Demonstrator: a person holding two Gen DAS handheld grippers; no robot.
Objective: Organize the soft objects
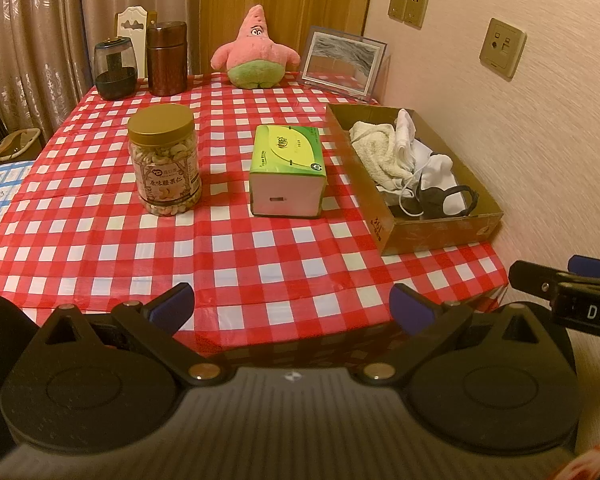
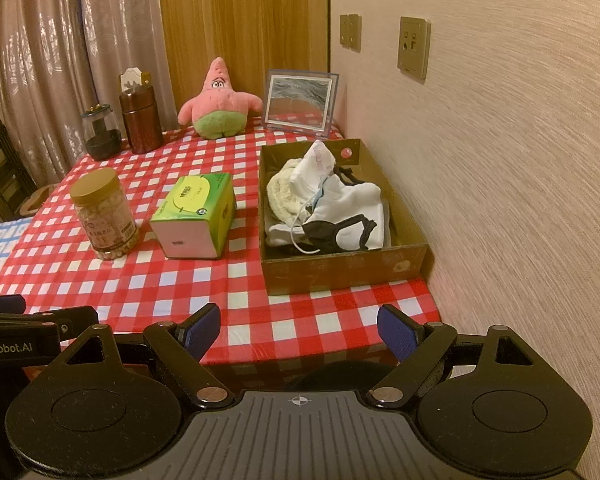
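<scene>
Right wrist view: both the right hand-held gripper [image 2: 298, 330] and left hand-held gripper [image 1: 292, 306] hang apart and empty off the bench [image 2: 260, 320] edge, so approach the pink plush star [image 2: 219, 100] high, clearing the cardboard box [image 2: 340, 270] of cloths.

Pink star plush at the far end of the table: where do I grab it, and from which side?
Grip the pink star plush across its narrow pointed head, coming from above and in front. It sits upright facing the grippers, and the head tapers, whereas the green belly looks too broad. The brown canister and picture frame flank it, so side approaches are tighter. The right gripper is open and empty.
</scene>
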